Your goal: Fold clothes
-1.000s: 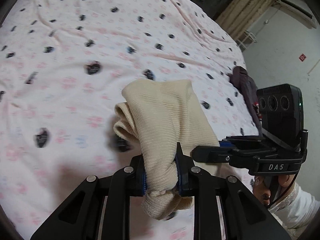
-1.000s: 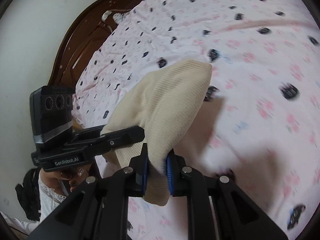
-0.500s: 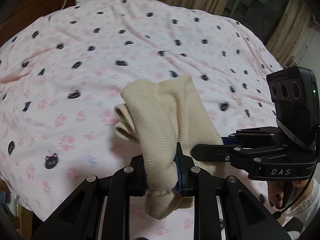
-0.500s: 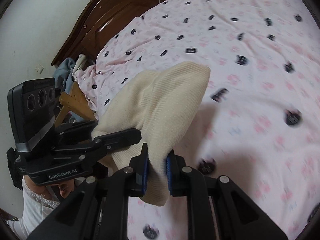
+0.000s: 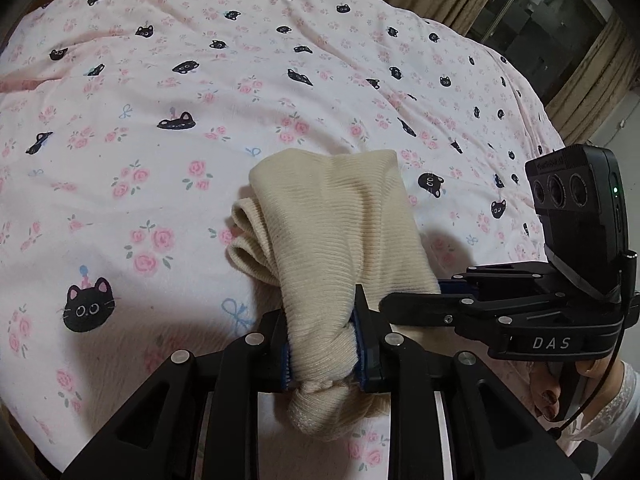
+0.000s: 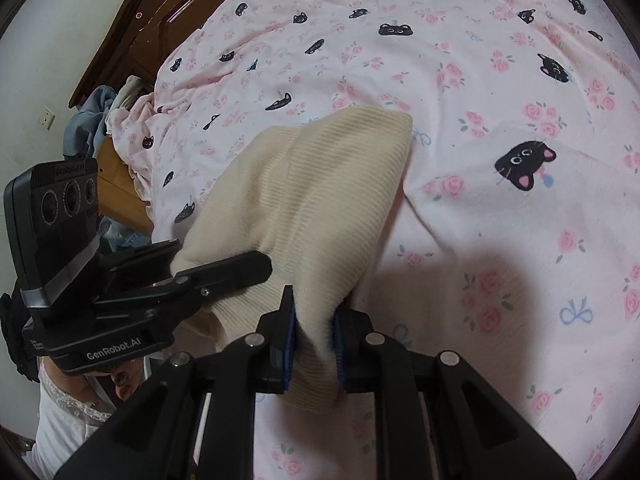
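A bed [image 5: 240, 80] in a pink sheet printed with black cats and roses fills the room, dark wooden headboard [image 6: 160, 12] at its far end. Above the bed hangs a cream ribbed garment [image 5: 332, 220], folded and bunched, its loose end drooping toward the sheet. The left gripper [image 5: 323, 344] reaches in level, jaws pinched tight on one gathered end. Just beside it, the right gripper [image 6: 313, 340] clamps the garment's other near corner likewise.
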Action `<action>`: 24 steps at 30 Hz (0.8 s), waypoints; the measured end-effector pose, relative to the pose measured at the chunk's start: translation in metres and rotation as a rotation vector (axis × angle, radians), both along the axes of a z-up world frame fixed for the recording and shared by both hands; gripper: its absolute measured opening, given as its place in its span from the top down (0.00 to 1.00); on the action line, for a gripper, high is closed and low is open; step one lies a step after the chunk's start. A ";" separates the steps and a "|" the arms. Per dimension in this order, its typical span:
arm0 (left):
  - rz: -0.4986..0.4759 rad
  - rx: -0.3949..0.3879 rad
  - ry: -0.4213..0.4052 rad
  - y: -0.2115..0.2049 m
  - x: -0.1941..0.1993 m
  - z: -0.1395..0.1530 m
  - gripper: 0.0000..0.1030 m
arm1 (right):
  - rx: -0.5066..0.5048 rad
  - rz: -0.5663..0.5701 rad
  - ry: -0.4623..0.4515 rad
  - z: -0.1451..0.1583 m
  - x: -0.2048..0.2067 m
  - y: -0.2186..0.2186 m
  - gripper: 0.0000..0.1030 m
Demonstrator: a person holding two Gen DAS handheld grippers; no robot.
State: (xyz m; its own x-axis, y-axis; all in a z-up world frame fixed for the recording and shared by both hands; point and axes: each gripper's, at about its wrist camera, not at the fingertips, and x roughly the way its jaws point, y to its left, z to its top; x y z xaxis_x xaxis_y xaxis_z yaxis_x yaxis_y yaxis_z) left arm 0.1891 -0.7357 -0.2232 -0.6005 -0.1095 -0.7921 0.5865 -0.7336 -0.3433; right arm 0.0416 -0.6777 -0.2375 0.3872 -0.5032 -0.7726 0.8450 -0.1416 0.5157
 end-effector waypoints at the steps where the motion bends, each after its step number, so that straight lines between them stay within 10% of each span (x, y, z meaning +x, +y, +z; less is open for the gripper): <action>1: 0.003 -0.001 0.002 0.000 0.000 0.000 0.78 | 0.000 0.000 0.006 0.000 0.000 0.000 0.83; 14: 0.049 -0.023 0.012 0.004 0.008 0.017 0.66 | -0.017 -0.012 0.059 0.018 -0.002 0.009 0.52; 24: 0.086 -0.099 -0.031 0.012 0.021 0.042 0.66 | -0.038 -0.013 0.122 0.044 -0.008 0.027 0.49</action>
State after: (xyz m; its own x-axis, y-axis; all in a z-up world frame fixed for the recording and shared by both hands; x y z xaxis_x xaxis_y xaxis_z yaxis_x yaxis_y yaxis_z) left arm 0.2104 -0.7234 -0.1809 -0.5611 -0.2381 -0.7927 0.6578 -0.7097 -0.2524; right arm 0.0334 -0.6507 -0.1935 0.2848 -0.5372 -0.7939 0.9000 -0.1354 0.4144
